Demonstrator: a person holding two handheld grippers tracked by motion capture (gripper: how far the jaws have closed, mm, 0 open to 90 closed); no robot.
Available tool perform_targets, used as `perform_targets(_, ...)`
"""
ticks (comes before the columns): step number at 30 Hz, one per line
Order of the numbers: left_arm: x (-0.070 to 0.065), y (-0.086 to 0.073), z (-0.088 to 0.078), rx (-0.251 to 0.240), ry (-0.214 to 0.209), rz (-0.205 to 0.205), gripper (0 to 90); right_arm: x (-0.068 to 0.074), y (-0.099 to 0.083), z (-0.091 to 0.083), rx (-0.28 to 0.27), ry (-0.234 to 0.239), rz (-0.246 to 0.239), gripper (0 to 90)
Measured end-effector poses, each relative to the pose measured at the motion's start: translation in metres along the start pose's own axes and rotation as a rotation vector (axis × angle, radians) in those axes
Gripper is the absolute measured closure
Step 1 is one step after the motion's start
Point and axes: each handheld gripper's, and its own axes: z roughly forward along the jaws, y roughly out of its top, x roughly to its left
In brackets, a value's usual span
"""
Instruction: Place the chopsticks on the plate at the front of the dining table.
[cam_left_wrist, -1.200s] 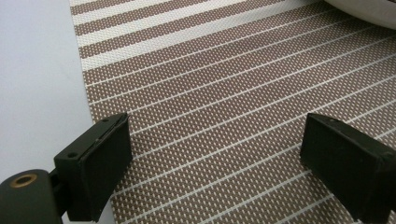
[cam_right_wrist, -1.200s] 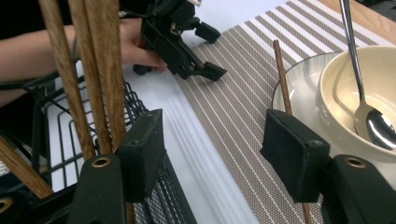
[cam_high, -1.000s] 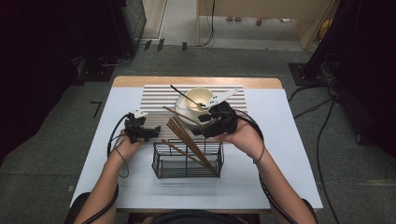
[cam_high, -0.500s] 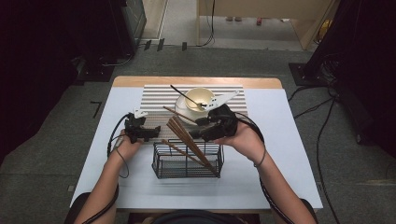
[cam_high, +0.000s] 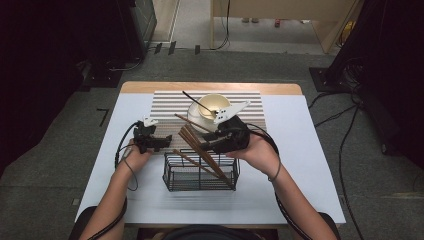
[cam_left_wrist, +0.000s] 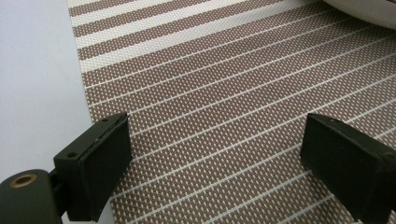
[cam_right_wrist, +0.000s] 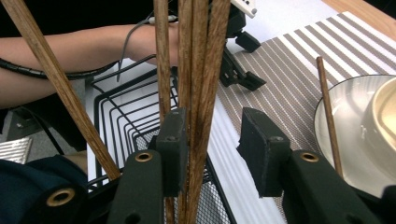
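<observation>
high view | wire basket (cam_high: 200, 175): 1 | chopsticks (cam_high: 202, 152): about 5 | bowl (cam_high: 212, 107): 1

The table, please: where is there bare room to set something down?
Free: the white table right of the basket, and the mat under the open left tool. Crowded: between basket and bowl, with chopsticks and the right tool.

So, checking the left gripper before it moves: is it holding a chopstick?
No, the left gripper has open jaws with bare striped placemat between them.
</observation>
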Motion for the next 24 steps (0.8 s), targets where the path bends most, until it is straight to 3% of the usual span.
perform_targets(15, -0.0001, -0.0001, 0.0, -0.001, 0.001, 0.0, 8.6, 0.0045, 0.0013, 0.0054, 0.003, 0.037, -0.019, 73.8)
perform_targets(20, -0.0001, -0.0001, 0.0001, -0.001, 0.001, 0.0, 8.7, 0.006, 0.0013, 0.005, 0.003, 0.054, -0.021, 82.9)
perform_targets(24, -0.0001, -0.0001, 0.0, 0.0, 0.002, 0.002, 8.7, 0.0074, 0.0019, 0.0049, 0.01, 0.053, -0.03, 83.5)
